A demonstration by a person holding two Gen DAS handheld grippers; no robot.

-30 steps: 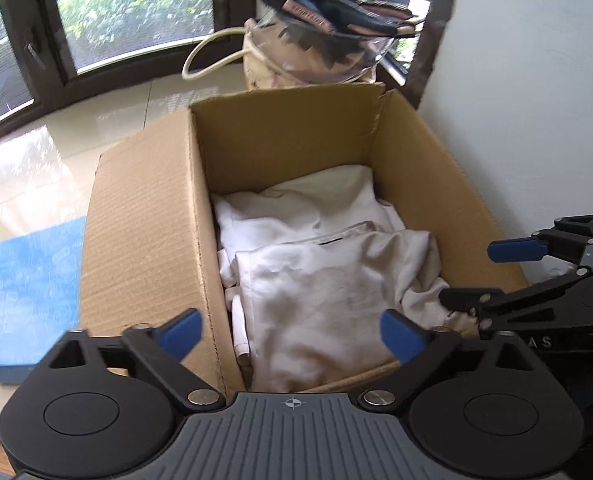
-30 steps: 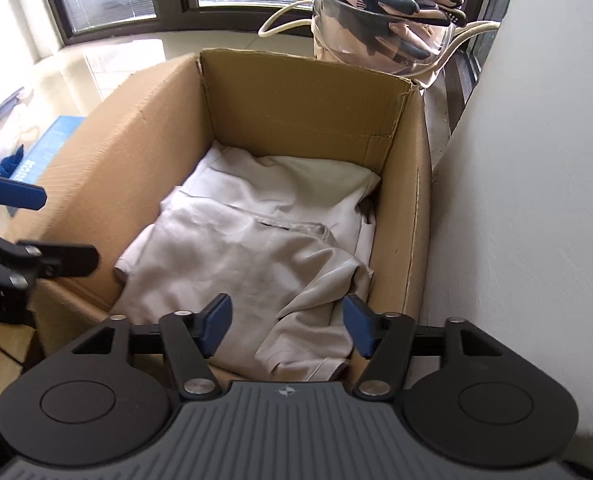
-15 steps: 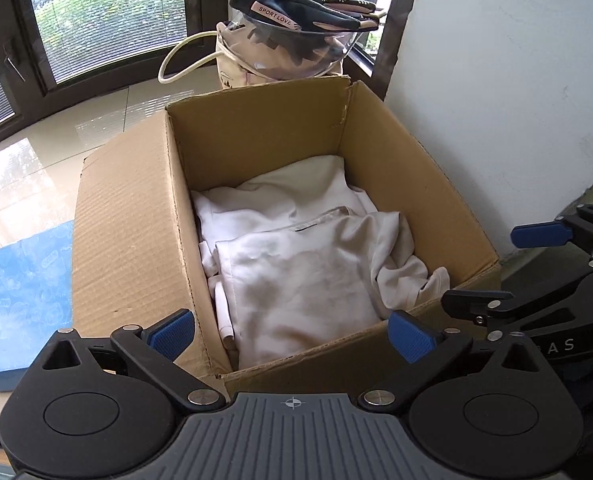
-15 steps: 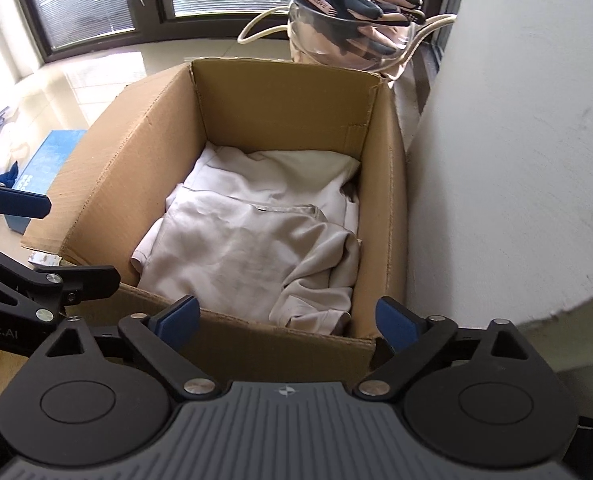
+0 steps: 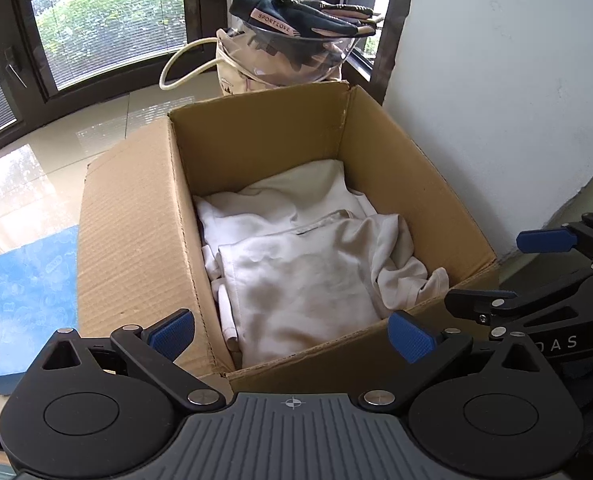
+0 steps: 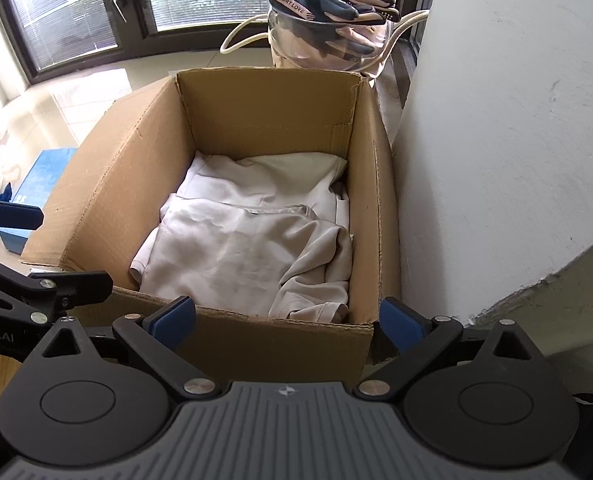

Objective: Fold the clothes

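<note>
Corrugated cardboard box point(image 6: 104, 184), flaps open, against the rough white plaster wall point(image 6: 496, 140). Inside: cream shirt point(image 6: 248, 256), soft woven fabric, loosely folded flat, one sleeve bunched at the right wall. Behind the box, clear glass bowl point(image 5: 296, 60) with dark knit gloves point(image 5: 296, 20). Glossy blue box point(image 5: 28, 300) to the left.

Left claw point(image 5: 292, 334) wide open, empty. Right claw point(image 6: 286, 322) wide open, empty; a second ago it was narrower and low over the shirt, now back behind the near rim.
</note>
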